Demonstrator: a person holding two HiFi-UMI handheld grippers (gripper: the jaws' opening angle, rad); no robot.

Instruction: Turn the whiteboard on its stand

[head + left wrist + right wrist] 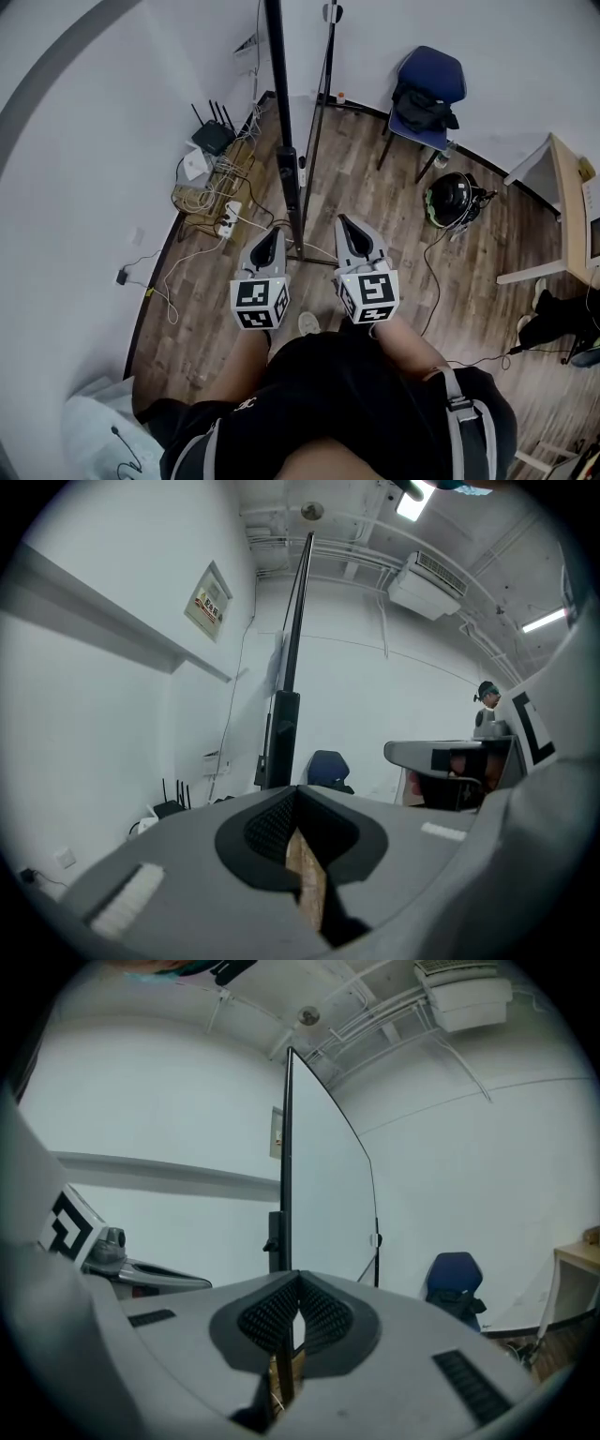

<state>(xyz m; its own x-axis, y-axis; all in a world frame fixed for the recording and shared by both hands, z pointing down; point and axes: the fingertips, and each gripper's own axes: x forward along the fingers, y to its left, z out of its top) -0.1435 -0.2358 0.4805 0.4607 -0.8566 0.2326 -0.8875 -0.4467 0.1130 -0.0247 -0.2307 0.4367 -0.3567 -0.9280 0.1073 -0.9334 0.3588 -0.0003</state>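
Right in front of the person, the grey left gripper [267,240] with its black-and-white marker cube is pointing forward. Its black ridged fingers [264,832] are pressing together with nothing between them. Just beside it, the matching right gripper [351,230] is pointing the same way, and its fingers [272,1321] are sitting together too, holding nothing. A little ahead, the tall white whiteboard with a thin black frame [323,1185] is standing on its black metal stand [287,169] on the brown wooden floor [375,178]. It is turned mostly side-on to the person, and neither gripper is touching it. Farther back, a blue chair [427,84] is sitting by the white wall. It looks like the turning is not yet starting and the person is just getting ready. Next, I think one gripper is going to need to open its fingers, reach the board's edge, pinch it and swing it gently round.
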